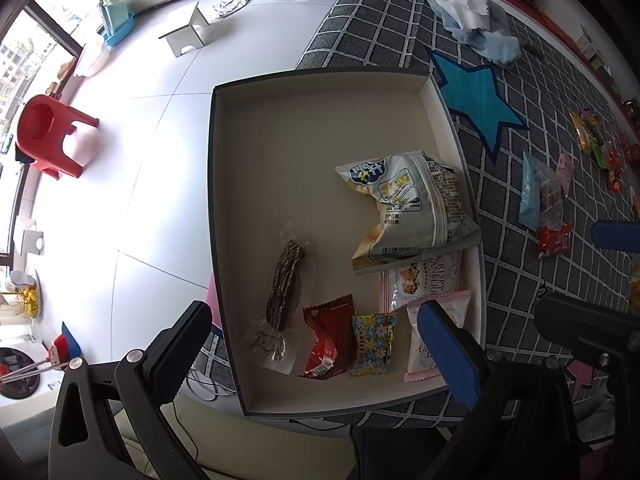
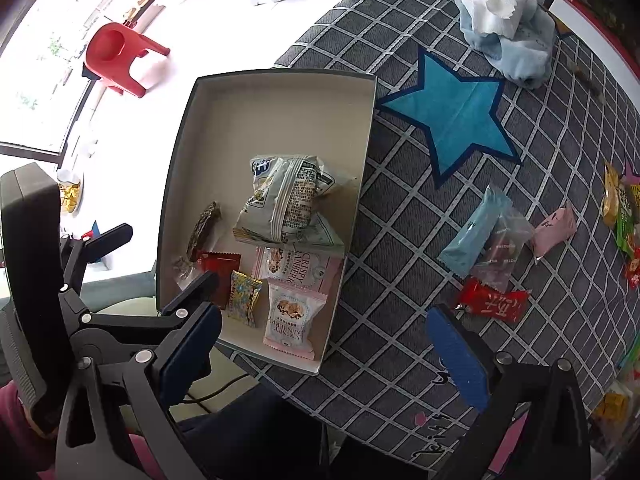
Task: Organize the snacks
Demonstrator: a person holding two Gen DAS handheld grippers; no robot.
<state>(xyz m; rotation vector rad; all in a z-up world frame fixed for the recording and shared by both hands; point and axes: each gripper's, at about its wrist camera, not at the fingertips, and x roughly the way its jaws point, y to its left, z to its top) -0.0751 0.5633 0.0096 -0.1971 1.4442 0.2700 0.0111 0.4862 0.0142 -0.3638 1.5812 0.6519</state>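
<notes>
1. The box point(image 1: 224, 208) is sitting at the table's left edge, at about 10 o'clock from the right gripper point(image 2: 324, 354), and it is already holding part of the load.
2. Inside it, a big pale bag point(image 1: 412, 208) is lying toward 3 o'clock, overlapping a pink cranberry pack point(image 1: 424, 280); a second pink pack point(image 2: 294, 316) is lying at 5 o'clock, with a floral candy point(image 1: 373, 344), a red packet point(image 1: 326, 336) and a dark jerky strip point(image 1: 286, 284) running from there toward 7 o'clock.
3. Out on the checked cloth point(image 2: 400, 220), at 3 o'clock from the box, several snacks are still waiting: a blue pack point(image 2: 472, 236), a clear pack point(image 2: 506, 248) touching it, a red candy point(image 2: 492, 300) just below, and a pink one point(image 2: 556, 228) beside them.
4. More wrappers point(image 2: 620, 208) are lying well apart at the far right edge, so I am judging the job partly done, with much left.
5. The left gripper point(image 1: 316, 338) is hovering over the box's near end, jaws wide apart and carrying nothing.
6. The right gripper is hanging over the cloth, jaws likewise spread and gripping nothing, with the red candy closest, at about 1 o'clock.
7. A cloth heap point(image 2: 508, 36) and a blue star point(image 2: 456, 120) are lying beyond, at 12 o'clock.
</notes>
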